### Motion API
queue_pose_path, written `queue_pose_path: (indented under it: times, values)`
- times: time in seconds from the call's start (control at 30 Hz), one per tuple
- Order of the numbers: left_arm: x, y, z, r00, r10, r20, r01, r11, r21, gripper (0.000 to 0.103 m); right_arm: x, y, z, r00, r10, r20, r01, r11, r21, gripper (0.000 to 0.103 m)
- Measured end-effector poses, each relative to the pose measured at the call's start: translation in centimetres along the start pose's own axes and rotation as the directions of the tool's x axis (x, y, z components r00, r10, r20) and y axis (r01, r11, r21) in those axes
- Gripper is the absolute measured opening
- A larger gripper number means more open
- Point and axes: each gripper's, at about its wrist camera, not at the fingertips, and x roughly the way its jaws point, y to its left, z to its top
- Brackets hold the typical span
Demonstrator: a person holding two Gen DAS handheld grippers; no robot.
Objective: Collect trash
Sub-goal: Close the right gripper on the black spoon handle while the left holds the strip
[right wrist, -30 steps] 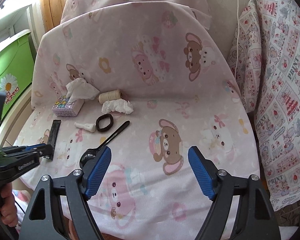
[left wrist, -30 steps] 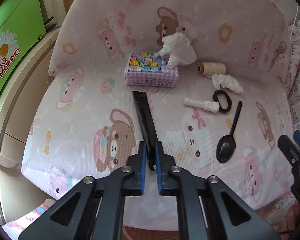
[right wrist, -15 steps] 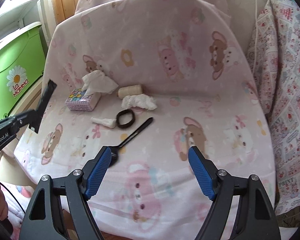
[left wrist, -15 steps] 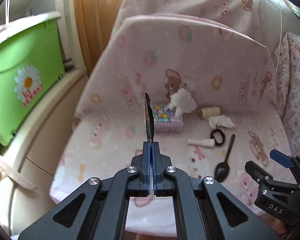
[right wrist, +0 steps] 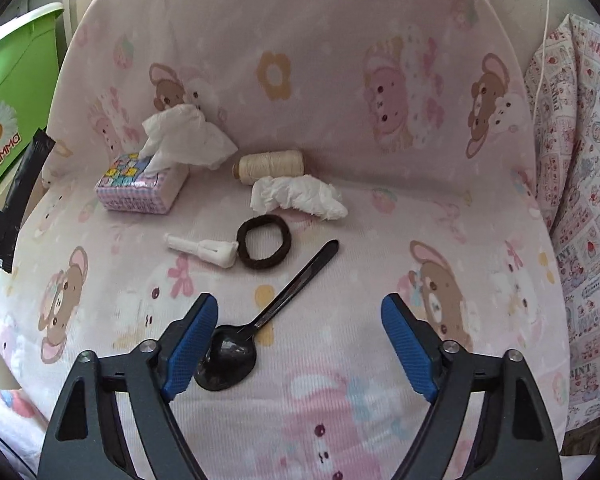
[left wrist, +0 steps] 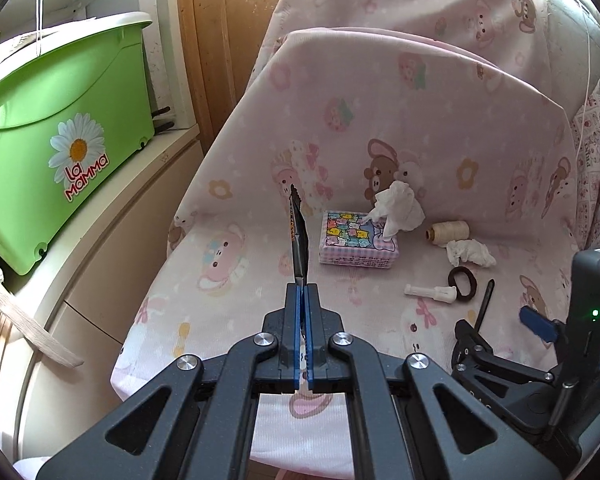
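My left gripper [left wrist: 302, 292] is shut on a long black wrapper [left wrist: 298, 236] and holds it upright above the pink seat; the wrapper also shows at the left edge of the right wrist view [right wrist: 22, 188]. My right gripper [right wrist: 298, 344] is open and empty, low over a black plastic spoon [right wrist: 268, 320]. A crumpled white tissue [right wrist: 296, 196] lies beyond it, also in the left wrist view [left wrist: 470, 251].
On the pink bear-print seat [right wrist: 340, 400] lie a tissue pack [right wrist: 140, 186], a thread spool [right wrist: 270, 166], a brown hair tie [right wrist: 263, 247] and a white plastic peg [right wrist: 202, 249]. A green bin [left wrist: 40, 152] stands on a ledge at left. A patterned cloth [right wrist: 580, 180] hangs right.
My left gripper closed on the black wrapper, lifted it off the seat and drew back. My right gripper moved forward and lower, over the spoon.
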Motion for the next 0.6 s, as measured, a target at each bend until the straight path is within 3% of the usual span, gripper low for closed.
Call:
queue_pose_path:
  times: [0.07,0.17,0.23,0.3,0.43,0.6]
  values:
    - [-0.2,-0.1,-0.1,1.000,0.005,0.007,-0.005,1.000,0.006,0.001,0.0,-0.3,-0.1,1.000,0.022,0.001,-0.022,0.999,0.026,0.071]
    - [-0.5,-0.1,-0.1,1.000,0.013,0.014,-0.013,1.000,0.015,0.002,-0.1,-0.8,-0.1,1.000,0.009,0.005,-0.010,0.999,0.036,0.054]
    - [-0.5,-0.1,-0.2,1.000,0.013,0.013,-0.014,1.000,0.017,0.002,-0.3,-0.9,-0.1,1.000,0.015,0.012,-0.015,1.000,0.010,0.023]
    - [-0.5,-0.1,-0.3,1.000,0.014,0.011,-0.015,1.000,0.022,0.001,-0.3,-1.0,0.0,1.000,0.013,0.006,-0.013,1.000,-0.007,0.008]
    - [-0.7,-0.2,-0.4,1.000,0.014,0.020,-0.015,1.000,0.024,0.001,-0.7,-2.0,-0.2,0.999,0.042,0.002,-0.042,0.998,0.037,0.007]
    - [-1.3,-0.4,-0.4,0.999,0.006,0.045,-0.007,1.000,0.030,0.001,-2.1,-3.6,0.0,0.997,0.042,0.062,-0.045,0.998,0.046,0.007]
